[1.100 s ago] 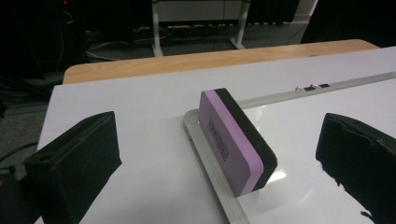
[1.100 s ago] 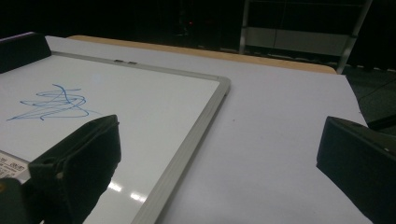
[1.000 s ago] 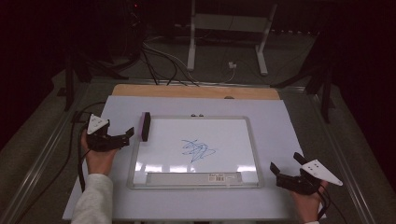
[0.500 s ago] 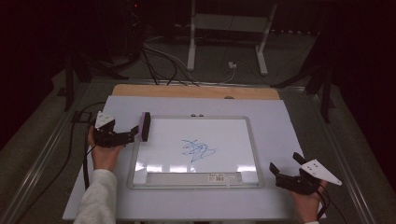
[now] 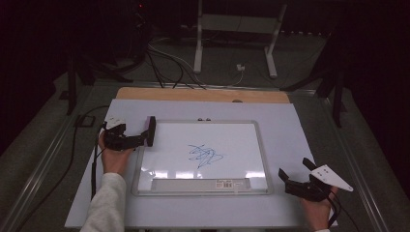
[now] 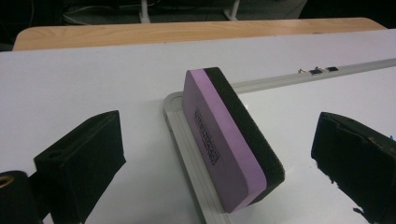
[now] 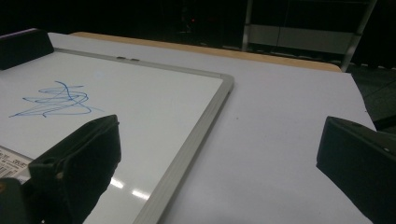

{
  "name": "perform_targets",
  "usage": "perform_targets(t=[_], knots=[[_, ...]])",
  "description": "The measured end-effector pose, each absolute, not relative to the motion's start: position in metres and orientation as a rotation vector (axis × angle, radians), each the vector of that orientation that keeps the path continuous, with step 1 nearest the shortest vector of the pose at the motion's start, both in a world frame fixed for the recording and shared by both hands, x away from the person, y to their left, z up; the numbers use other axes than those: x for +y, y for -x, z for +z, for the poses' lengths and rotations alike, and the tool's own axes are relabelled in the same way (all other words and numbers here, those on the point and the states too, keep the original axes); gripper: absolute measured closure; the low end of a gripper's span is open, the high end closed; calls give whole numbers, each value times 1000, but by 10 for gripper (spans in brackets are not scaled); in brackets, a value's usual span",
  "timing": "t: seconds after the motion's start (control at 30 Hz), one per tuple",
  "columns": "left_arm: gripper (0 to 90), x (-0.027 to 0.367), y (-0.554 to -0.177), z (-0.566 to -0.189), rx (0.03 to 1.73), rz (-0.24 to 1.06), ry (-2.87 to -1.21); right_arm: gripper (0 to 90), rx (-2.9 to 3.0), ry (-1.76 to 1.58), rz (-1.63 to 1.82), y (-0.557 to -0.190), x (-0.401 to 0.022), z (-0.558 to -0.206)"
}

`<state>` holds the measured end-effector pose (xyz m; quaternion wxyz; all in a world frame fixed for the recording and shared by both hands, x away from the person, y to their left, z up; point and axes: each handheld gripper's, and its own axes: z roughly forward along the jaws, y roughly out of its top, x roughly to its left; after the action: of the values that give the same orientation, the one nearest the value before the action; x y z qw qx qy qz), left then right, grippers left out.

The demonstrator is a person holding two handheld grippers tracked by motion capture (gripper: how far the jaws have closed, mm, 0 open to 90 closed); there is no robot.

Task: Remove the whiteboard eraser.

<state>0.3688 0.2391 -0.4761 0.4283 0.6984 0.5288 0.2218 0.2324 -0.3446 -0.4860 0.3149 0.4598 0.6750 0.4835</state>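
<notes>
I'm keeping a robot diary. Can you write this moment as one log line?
left gripper: open, jaws either side of eraser | right gripper: open, off whiteboard | scribble: unerased

I count one whiteboard (image 5: 203,157) on the table, with one blue scribble (image 5: 205,155) drawn on it and one label strip (image 5: 202,184) along its near edge. One eraser (image 6: 229,140) stands at the board's corner. Two small clips (image 5: 204,119) sit on the far frame. I hold two grippers: one left gripper (image 5: 138,140), one right gripper (image 5: 294,174).
</notes>
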Motion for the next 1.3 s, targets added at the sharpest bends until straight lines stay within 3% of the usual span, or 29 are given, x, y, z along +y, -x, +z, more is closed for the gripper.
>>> perform_targets(t=[0.3,0.57,0.97,1.3], knots=[[156,238,-375,-479,1335,505,-1759,1,1781,-1210,1273,-232,-344,-486],[176,236,-384,-487,1368,442,-1783,1,1781,-1210,1275,-232,-344,-486],[302,238,-387,-489,1417,427,-1766,1,1780,-1207,1278,-232,-345,-486],[334,231,-390,-492,1407,366,-1781,1,1788,-1203,1276,-232,-343,-486]])
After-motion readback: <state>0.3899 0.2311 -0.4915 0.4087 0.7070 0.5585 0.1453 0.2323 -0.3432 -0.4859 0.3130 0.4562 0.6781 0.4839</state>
